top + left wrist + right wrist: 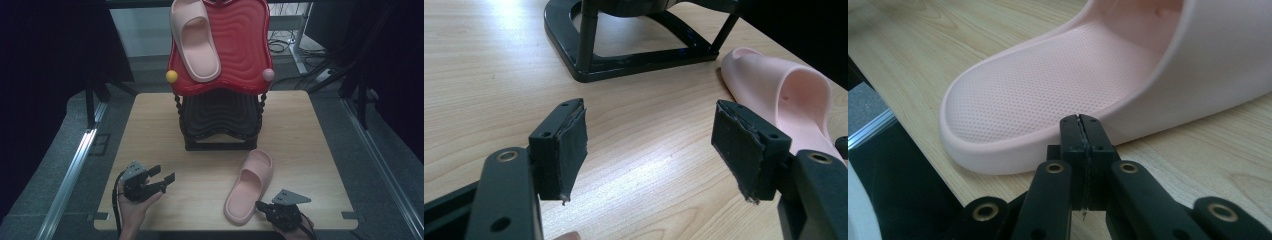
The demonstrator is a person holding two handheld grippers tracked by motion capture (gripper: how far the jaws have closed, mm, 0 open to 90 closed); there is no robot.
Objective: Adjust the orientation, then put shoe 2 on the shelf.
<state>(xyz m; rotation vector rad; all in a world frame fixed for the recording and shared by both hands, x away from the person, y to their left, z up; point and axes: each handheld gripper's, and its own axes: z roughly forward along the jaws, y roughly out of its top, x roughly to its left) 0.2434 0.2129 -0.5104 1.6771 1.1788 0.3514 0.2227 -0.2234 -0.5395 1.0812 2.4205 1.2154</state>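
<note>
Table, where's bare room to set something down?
The table is bare right of the rack, left of it, and between the left gripper and the slipper. It is crowded near the front right, where the right gripper sits at the slipper's heel.

Two pink slippers are counted: one slipper on the rack's red top tier (pixel 195 37) and one slipper on the desk (pixel 250 185). One two-tier shoe rack (pixel 220 107) is seen, with two ball knobs, one yellow knob (pixel 171 76) and one pink knob (pixel 268 75). Two handheld grippers are counted, the left gripper (pixel 162 181) and the right gripper (pixel 260 206).
</note>
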